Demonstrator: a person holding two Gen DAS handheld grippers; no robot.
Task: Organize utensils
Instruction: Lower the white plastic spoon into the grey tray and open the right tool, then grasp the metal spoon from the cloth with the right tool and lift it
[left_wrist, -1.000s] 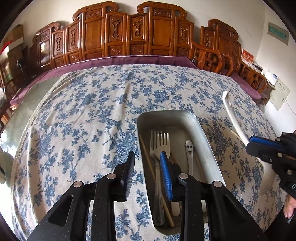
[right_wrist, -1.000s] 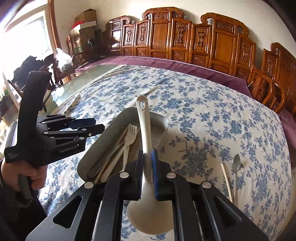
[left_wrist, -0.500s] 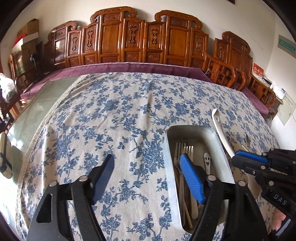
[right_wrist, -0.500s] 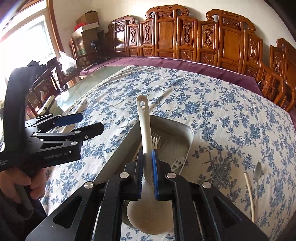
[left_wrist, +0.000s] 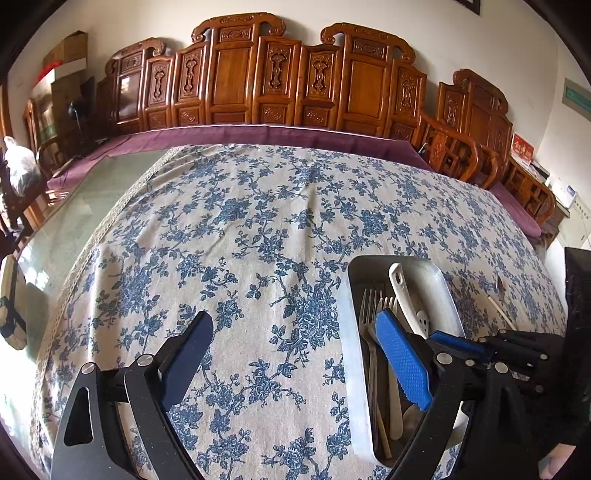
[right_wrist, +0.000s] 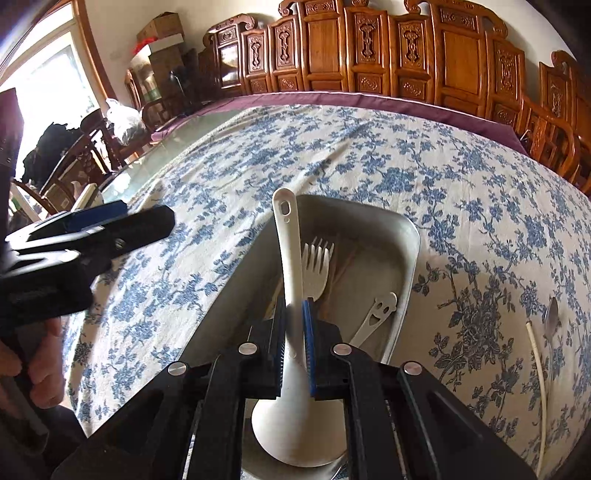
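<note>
Item: white rice paddle (right_wrist: 291, 258). Held by its handle between the closed jaws of the right gripper (right_wrist: 293, 332), bowl end toward the camera. A second ago it hung beside the metal tray (right_wrist: 410, 266); now it sits over the tray's interior, handle tip reaching toward the far rim. Judged: placement nearly done, release still to come.

Item: left gripper (left_wrist: 291, 354). Jaws spread wide, holding nothing. A second ago they stood close together over the tray; now one finger is over the tablecloth (left_wrist: 258, 229) and the other over the tray's left edge.

Item: tray contents. Forks (right_wrist: 317, 262), a pale utensil with a smiling-face cutout (right_wrist: 380, 310), and a chopstick along the left side in the left wrist view.

Item: outstanding. A small metal spoon (right_wrist: 552, 321) and a pale chopstick (right_wrist: 541, 384) lie on the cloth just right of the tray, side by side. Judged: these two remain to be collected.

Item: writing. A red card (left_wrist: 522, 151) and a green wall sign (left_wrist: 576, 99) show at far right of the left wrist view; neither is legible. Gripper lettering is too blurred to read.
</note>
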